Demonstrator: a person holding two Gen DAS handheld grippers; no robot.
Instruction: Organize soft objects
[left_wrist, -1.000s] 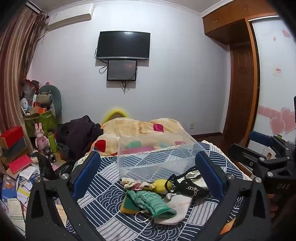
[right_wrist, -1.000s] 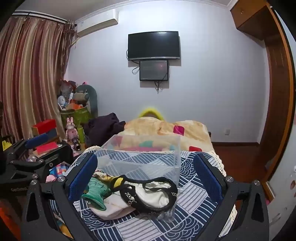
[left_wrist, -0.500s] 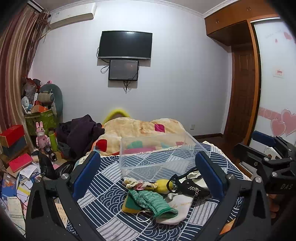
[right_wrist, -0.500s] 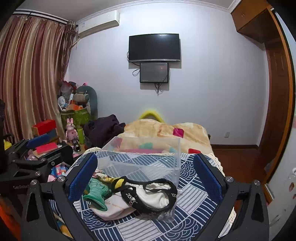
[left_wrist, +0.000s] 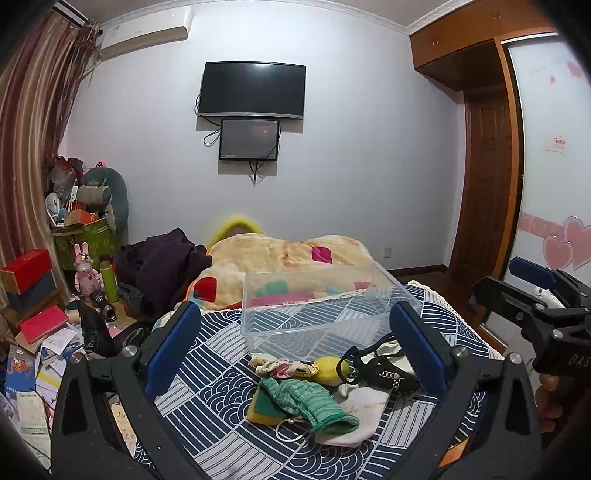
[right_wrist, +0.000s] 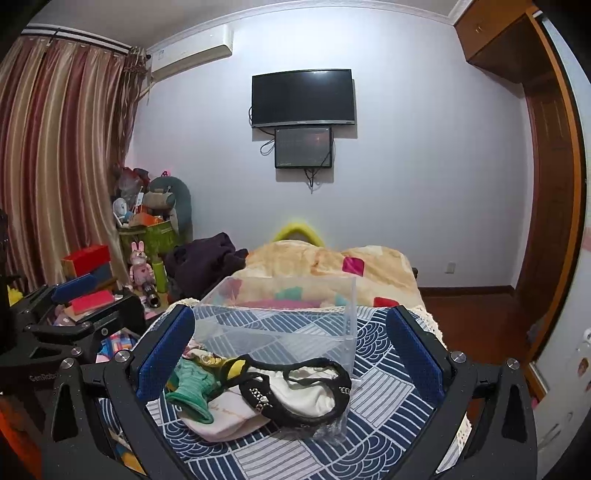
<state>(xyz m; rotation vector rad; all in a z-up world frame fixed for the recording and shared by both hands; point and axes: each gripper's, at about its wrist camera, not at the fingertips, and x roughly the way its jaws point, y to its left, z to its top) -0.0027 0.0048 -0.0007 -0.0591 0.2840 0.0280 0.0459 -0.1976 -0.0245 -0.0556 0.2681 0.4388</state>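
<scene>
A pile of soft things lies on the blue patterned bed cover (left_wrist: 221, 373): a green knit sock (left_wrist: 314, 400), a yellow sponge (left_wrist: 262, 406), a floral cloth (left_wrist: 280, 367), a yellow ball (left_wrist: 330, 365), a black strappy piece (left_wrist: 376, 371) and a white cloth (left_wrist: 364, 406). An empty clear plastic box (left_wrist: 317, 302) stands just behind the pile. My left gripper (left_wrist: 295, 354) is open and empty, above the pile. My right gripper (right_wrist: 288, 354) is open and empty, nearer the black piece (right_wrist: 295, 391), the sock (right_wrist: 190, 387) and the box (right_wrist: 280, 314). Each gripper shows in the other's view.
A folded patchwork quilt (left_wrist: 280, 258) and dark clothes (left_wrist: 162, 262) lie beyond the box. Boxes, toys and papers (left_wrist: 44, 317) crowd the floor left of the bed. A wooden wardrobe and door (left_wrist: 484, 177) stand at the right.
Both grippers have tilted slightly, so the room sits a little lower in both views. The pile and box have not moved. Both grippers stay open.
</scene>
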